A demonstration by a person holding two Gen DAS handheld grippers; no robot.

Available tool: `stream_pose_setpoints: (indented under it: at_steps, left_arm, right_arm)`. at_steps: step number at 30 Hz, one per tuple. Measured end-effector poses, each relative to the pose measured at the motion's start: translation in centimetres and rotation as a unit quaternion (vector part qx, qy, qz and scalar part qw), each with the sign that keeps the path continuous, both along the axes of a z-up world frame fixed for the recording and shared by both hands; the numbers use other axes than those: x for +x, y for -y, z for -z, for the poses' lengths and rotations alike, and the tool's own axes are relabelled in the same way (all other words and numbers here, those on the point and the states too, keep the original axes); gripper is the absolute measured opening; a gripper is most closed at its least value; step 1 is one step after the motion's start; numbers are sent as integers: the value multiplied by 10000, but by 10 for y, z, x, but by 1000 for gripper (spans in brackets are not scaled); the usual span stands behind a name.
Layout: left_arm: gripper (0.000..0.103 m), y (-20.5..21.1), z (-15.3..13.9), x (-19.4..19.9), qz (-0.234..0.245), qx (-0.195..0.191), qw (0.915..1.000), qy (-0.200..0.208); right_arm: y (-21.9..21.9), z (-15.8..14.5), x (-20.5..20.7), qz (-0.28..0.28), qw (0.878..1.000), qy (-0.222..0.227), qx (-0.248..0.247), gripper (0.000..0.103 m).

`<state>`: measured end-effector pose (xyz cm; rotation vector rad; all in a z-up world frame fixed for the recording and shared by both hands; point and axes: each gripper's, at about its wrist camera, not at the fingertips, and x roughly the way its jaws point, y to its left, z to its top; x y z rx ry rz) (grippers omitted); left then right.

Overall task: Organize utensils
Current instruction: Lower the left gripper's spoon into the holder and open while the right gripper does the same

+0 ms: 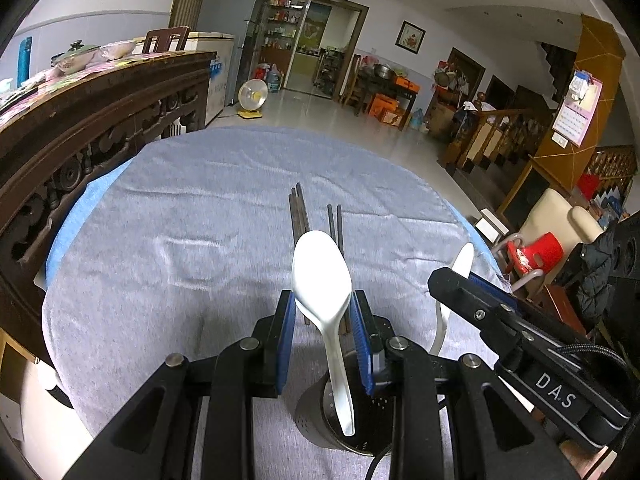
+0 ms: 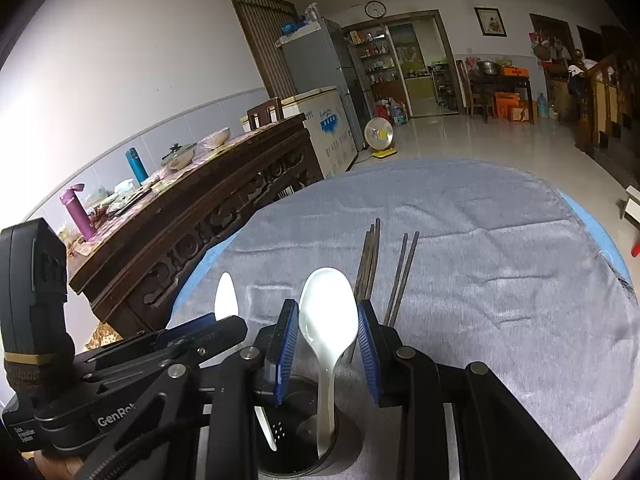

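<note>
Two white spoons are getting held bowl-up over the same perforated metal utensil cup point(image 1: 352, 428), handle tips poking down inside it. The left spoon point(image 1: 322, 280) is sitting between the blue pads point(image 1: 286, 344) of the left gripper point(image 1: 323, 320), and those pads are pinching the sides of its bowl right where it narrows into the handle. Same deal on the other side: the right spoon point(image 2: 329, 312) is being squeezed at its bowl by the right gripper point(image 2: 328, 336), fingers only a spoon's width apart.

From the left wrist view, the right gripper is showing up just beside on the right, its spoon peeking above it. From the right wrist view, the left gripper is sitting close on the left.

The cup is standing on a grey cloth point(image 1: 180, 240) that's covering a round table with a blue edge point(image 2: 592, 216). Farther out on the cloth, dark chopsticks point(image 1: 298, 212) are lying in two small bunches, near each other but not touching.

A carved dark wood sideboard point(image 2: 192, 216) is running along the wall next to the table.
</note>
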<state>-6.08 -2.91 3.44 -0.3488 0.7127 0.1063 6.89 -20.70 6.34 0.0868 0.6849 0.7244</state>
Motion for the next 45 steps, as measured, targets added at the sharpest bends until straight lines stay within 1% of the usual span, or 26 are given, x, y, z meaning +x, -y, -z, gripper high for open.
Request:
stream_pose_setpoints:
  at_steps: [12, 41, 43, 45]
  left_arm:
    - [29, 0, 6, -1, 36, -73, 9999, -126]
    - [30, -1, 12, 1, 168, -152, 9993, -294]
    - [32, -2, 12, 2, 172, -152, 9993, -296]
    - [39, -2, 11, 2, 166, -158, 9993, -283]
  right_arm:
    - [-2, 10, -3, -87, 9997, -166, -155, 32]
    - [-1, 16, -5, -175, 9991, -311, -222, 33]
    - [-1, 17, -5, -184, 9990, -327, -235, 33]
    - [-2, 18, -5, -188, 9989, -353, -248, 33]
